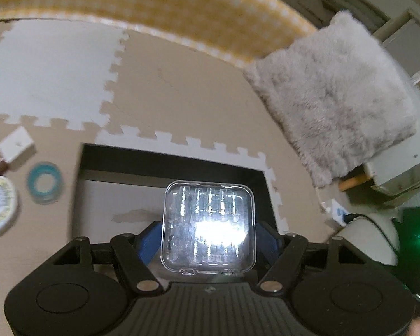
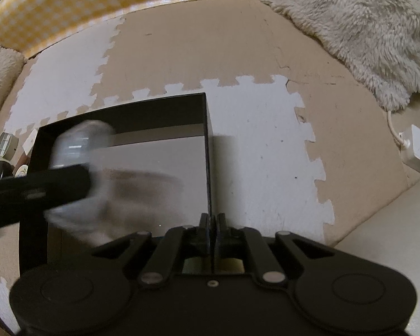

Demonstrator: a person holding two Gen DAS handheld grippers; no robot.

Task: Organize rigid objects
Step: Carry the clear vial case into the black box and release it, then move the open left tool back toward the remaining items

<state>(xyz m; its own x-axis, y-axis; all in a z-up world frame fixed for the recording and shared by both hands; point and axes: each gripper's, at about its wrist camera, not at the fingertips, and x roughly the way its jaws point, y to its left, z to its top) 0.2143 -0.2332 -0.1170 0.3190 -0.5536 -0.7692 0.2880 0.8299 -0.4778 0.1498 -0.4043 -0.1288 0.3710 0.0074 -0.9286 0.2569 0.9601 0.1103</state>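
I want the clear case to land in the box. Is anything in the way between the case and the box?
Nothing visible is. The left gripper holds the clear case just above the open black box, whose floor looks bare. The right gripper pinches the box's right wall, off to the side.

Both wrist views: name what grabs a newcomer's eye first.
The clear plastic case glaring with reflected light, held in the left gripper above the black box. Next, the right gripper pinching that box's right wall, and the shaggy grey cushion at far right.
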